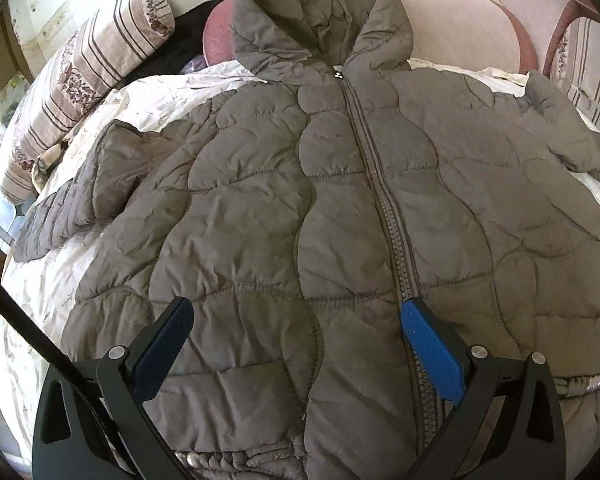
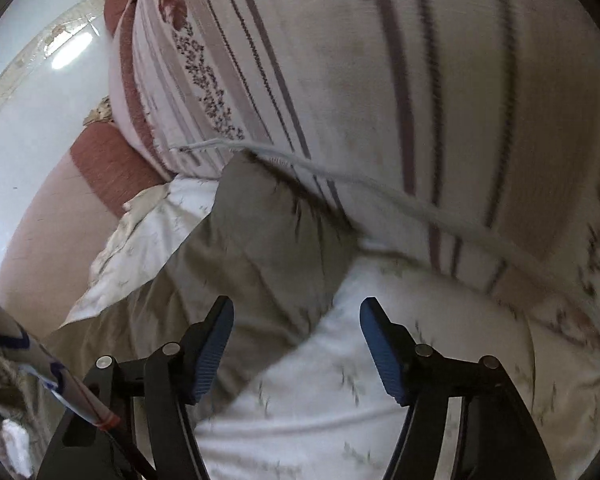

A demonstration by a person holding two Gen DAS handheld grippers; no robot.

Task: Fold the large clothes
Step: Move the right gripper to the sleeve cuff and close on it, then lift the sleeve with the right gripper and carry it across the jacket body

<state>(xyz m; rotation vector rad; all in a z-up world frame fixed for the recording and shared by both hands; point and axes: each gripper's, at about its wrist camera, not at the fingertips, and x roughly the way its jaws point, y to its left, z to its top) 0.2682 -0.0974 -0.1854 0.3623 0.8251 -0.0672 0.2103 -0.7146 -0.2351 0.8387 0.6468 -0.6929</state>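
Right wrist view: right gripper (image 2: 296, 344), jaws apart and empty, faces the jacket (image 1: 340, 208) sleeve (image 2: 260, 232) running away toward the striped cushion (image 2: 380, 80) (left gripper (image 1: 298, 344), jaws wide, waits above the hem).

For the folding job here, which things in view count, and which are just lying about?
Part of the job:
- quilted hooded jacket, spread zipped-up on the bed
- its sleeve, ahead of the right tool
- left tool, open above the hem

Just lying about:
- striped pillow
- white bedspread
- pink headboard
- black garment
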